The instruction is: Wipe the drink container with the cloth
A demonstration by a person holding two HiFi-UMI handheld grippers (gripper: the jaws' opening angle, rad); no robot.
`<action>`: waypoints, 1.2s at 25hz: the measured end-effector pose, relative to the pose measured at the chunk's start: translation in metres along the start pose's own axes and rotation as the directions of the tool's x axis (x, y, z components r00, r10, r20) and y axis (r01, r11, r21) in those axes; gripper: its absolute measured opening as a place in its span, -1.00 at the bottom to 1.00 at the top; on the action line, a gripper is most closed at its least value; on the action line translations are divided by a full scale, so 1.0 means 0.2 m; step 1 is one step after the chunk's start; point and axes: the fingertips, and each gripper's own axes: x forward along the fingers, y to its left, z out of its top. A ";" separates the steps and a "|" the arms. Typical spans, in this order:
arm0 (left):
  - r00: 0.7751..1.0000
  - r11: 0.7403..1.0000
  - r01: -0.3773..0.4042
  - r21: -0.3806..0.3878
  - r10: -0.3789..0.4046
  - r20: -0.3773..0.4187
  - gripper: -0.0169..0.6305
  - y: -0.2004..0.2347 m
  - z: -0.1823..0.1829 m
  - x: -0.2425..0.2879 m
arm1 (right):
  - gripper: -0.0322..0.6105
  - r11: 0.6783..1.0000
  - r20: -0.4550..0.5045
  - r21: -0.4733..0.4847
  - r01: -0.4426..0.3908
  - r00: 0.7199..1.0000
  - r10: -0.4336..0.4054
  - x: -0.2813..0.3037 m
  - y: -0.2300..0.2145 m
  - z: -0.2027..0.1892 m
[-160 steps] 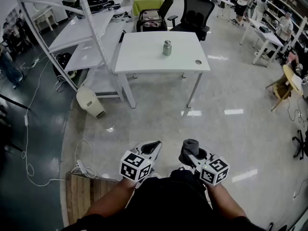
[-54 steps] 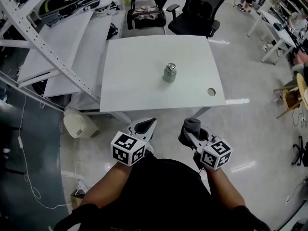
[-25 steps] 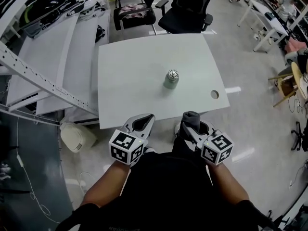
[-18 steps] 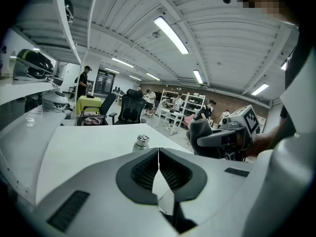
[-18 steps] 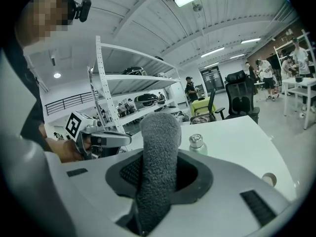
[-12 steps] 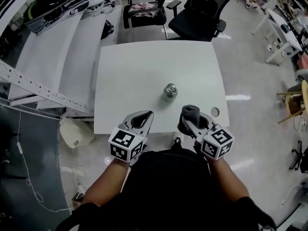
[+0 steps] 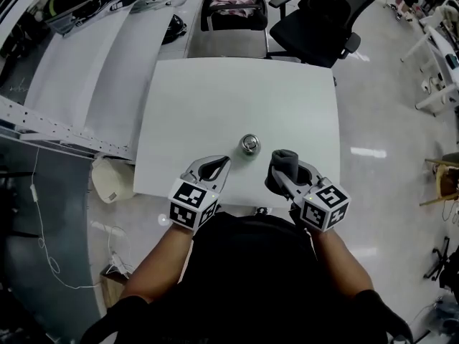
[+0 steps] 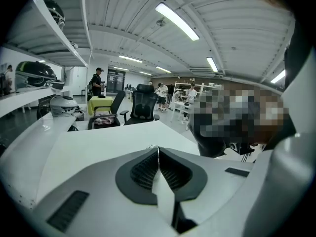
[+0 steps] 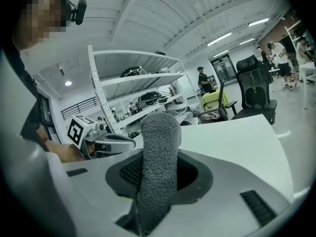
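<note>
Shelving [image 7: 68, 63] across the upper left of the head view, white boards slanting toward the lower left; under it, by the left edge, a beige bin [image 7: 109, 179] and a thin cable [image 7: 39, 213] on the floor. White table [image 7: 215, 92] filling the middle of the frame. At lower centre-left, the left gripper [image 7: 219, 163], tips over the table's near edge, marker cube [image 7: 192, 205] just behind; in the left gripper view, ribbed pads [image 8: 145, 172] clenched flat together, nothing between them. Right of that, the drink container [image 7: 249, 145]: upright near the table's near edge, seen from above as a round metal top, just ahead of the two grippers and between them, touched by neither. At lower centre-right, the right gripper [image 7: 281, 168], also over the near edge, grasping the cloth [image 7: 284, 158]. Grey fuzzy cloth [image 9: 159, 147] in the right gripper view bunched into a thick roll, standing up out of the jaws, just beside the container in the head view but apart from it. Along the top, beyond the table, a chair [image 7: 240, 2] with something pink on its seat, then a black office chair [image 7: 326, 13] further right
</note>
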 end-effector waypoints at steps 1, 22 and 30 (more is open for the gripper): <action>1.000 1.000 -0.011 0.010 0.011 -0.011 -0.89 0.00 0.00 0.02 | -0.55 1.000 -0.007 -0.002 -0.015 1.000 0.015 0.01 -0.02 0.00; 0.978 0.946 0.173 0.273 -0.132 -0.161 -0.56 0.12 -0.10 0.19 | -0.55 0.992 0.070 -0.104 0.064 0.996 -0.057 0.44 -0.04 0.24; 0.968 0.921 0.222 0.320 -0.168 -0.188 -0.55 0.15 -0.16 0.17 | -0.55 0.961 0.052 -0.258 0.105 0.994 -0.095 0.63 0.02 0.26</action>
